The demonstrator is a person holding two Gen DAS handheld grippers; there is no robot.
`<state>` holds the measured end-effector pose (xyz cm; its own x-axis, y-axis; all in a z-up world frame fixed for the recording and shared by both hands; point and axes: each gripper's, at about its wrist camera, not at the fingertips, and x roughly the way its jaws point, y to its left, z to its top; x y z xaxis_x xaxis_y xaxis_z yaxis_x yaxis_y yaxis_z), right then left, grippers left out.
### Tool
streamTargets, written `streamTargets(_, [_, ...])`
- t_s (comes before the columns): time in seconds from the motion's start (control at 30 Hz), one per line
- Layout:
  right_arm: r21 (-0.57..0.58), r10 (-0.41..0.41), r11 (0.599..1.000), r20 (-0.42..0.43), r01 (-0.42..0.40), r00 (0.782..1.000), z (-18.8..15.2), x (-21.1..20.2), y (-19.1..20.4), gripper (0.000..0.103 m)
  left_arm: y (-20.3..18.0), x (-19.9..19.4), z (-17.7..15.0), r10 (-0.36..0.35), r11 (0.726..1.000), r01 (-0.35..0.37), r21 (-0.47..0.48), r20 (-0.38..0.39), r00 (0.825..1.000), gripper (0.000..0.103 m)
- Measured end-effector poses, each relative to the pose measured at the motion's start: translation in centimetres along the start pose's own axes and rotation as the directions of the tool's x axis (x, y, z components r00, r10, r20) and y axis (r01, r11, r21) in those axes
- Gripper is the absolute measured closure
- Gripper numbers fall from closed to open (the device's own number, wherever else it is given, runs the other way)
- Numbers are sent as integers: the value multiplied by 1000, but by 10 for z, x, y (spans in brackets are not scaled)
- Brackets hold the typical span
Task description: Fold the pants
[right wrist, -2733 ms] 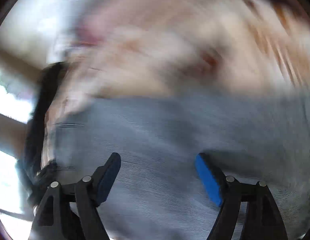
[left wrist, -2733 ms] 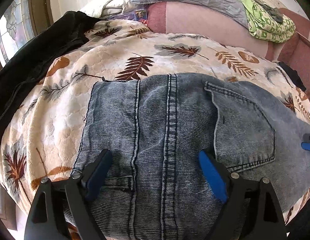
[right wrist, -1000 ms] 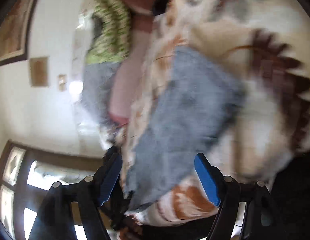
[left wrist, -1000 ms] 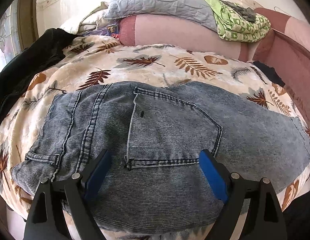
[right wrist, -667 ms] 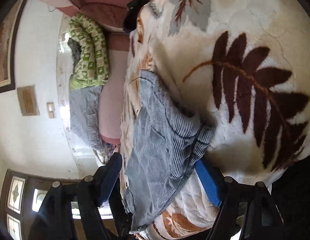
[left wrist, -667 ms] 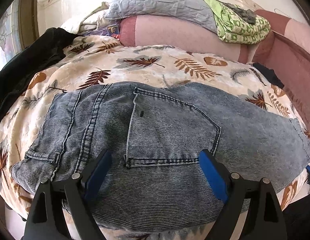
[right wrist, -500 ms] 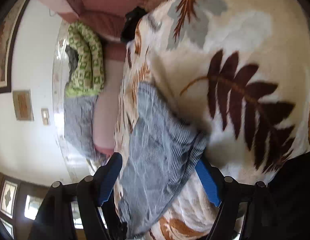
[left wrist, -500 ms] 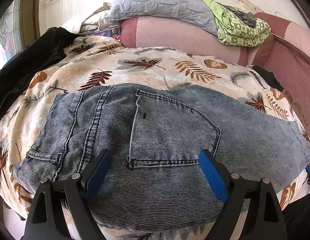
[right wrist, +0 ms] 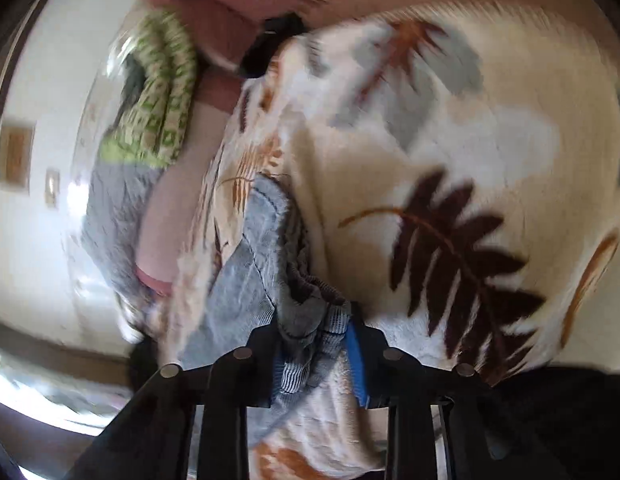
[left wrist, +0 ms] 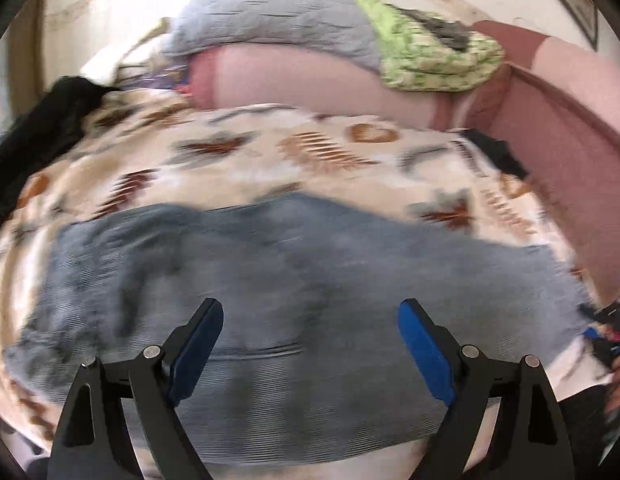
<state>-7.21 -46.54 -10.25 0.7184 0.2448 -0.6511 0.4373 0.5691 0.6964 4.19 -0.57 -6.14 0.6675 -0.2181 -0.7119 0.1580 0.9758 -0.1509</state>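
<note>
Both views motion-blurred, heavy fisheye bend at edges, dark vignette corners. Bright daylight; blown-out glare lower left in right wrist view.

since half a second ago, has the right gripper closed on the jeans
Yes. The right gripper, open then, is now shut on the jeans hem, beside the same brown leaf on the blanket.

Grey-blue washed denim pants (left wrist: 294,280) lie on a cream blanket (left wrist: 270,160) printed with brown and grey leaves.
</note>
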Motion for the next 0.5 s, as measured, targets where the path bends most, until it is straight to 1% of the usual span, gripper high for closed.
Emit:
streamTargets(0.03, [-34,-6,999,9,6,1000,0,-2,7,80,-19,3,5,-28,1000,28,11,-4,1000,14])
streamTargets(0.07, [-97,-18,995,28,21,999,0,-6,19,81,-40,8,10,-47,999,48,25,-15,999,14])
streamTargets(0.13, [-178,-32,983,55,41,998,-1,-10,34,82,-73,23,17,-72,996,73,43,-37,997,14])
streamTargets(0.2, [-211,-27,977,57,39,998,-1,-10,39,82,-104,48,18,-75,993,83,79,-102,992,14])
streamTargets(0.23, [-208,-29,977,52,40,998,0,-8,37,82,-118,67,17,-50,993,67,102,-158,986,14])
streamTargets(0.27, [-191,-34,981,28,39,999,2,-2,32,82,-131,95,9,24,989,10,144,-233,972,14])
streamTargets(0.3, [-170,-30,985,5,31,1000,3,3,27,79,-137,116,1,87,981,-31,189,-296,951,14])
streamTargets(0.33, [-124,-12,992,-27,9,1000,4,9,18,79,-143,129,-5,144,969,-71,236,-306,941,8])
streamTargets(0.37, [-108,-10,994,-46,5,999,5,13,11,78,-148,123,-4,158,963,-96,252,-238,958,7])
streamTargets(0.4, [-105,-14,994,-74,6,997,6,17,8,75,-150,118,0,158,961,-90,261,-250,955,7])
streamTargets(0.43, [-91,-10,996,-90,2,996,6,19,5,70,-151,113,5,130,966,-61,250,-271,954,8])
streamTargets(0.47, [-66,15,998,-93,-21,996,6,20,1,66,-149,103,11,105,972,-47,229,-249,963,8])
streamTargets(0.5, [-47,45,998,-101,-50,994,7,22,-4,62,-148,89,16,102,974,-60,220,-186,977,8])
